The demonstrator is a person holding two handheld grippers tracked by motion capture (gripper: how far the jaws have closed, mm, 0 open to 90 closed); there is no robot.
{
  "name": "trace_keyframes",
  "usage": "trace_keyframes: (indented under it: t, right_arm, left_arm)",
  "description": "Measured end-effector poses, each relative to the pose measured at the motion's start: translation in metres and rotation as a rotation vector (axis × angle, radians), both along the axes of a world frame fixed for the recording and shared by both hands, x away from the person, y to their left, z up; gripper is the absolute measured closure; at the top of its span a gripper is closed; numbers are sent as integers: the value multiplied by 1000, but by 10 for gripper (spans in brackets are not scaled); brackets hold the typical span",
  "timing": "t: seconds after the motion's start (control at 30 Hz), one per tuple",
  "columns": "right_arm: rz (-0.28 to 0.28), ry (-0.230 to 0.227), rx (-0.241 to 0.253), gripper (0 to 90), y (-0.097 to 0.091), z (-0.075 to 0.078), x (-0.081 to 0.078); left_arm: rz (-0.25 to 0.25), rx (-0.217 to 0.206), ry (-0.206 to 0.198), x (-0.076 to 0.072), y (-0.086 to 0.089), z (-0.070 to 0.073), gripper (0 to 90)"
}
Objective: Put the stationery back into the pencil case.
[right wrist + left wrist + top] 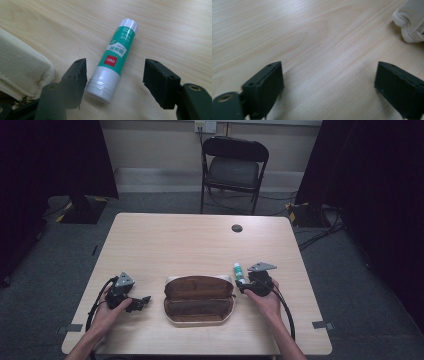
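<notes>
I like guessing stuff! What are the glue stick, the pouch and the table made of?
The glue stick looks like smooth, glossy plastic: light glints off its white ends. The pouch seems to be cream woven cloth outside, with a visible weave and stitched edge; its brown lining is too dim to judge. The table shows pale wood grain, possibly laminate.

A light wooden table (200, 240) with rounded corners stands on grey carpet. A small dark round cap (237, 228) sits in its top near the far edge. Toward the near edge, in the middle, a cream fabric pencil case (199, 300) lies unzipped and spread open, showing its brown lining. Just to the right of the case, a white and green glue stick (113, 63) lies flat on the wood, close to the case's corner but apart from it.
</notes>
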State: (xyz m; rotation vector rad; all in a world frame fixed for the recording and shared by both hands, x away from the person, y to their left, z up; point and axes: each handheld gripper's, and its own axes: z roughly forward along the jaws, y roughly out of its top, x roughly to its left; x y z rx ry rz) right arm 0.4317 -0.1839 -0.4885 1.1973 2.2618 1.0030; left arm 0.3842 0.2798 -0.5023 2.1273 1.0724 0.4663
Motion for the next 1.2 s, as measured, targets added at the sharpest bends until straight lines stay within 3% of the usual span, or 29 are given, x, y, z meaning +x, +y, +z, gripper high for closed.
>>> trace_keyframes:
  t: [0.2,0.27,0.4,0.47,0.73,0.9,1.2]
  right_arm:
    - [-21,11,-37,450,3,-3,1]
    - [-36,29,-14,477,1,-4,2]
    - [-57,35,-14,621,-1,-3,2]
    - [-66,35,-16,649,-2,-3,1]
    - [-83,49,16,656,-6,3,1]
    - [-105,-16,74,656,-11,17,-7]
    - [-81,-23,150,657,-23,35,-13]
  left_arm:
    - [11,5,4,2,-2,0,26]
    - [16,3,10,2,-2,-1,12]
    - [19,1,10,3,-3,-1,5]
    - [20,2,11,3,-3,-1,5]
    - [20,2,10,3,-3,-1,4]
    - [20,1,9,3,-3,-1,4]
    - [20,1,11,3,-3,-1,3]
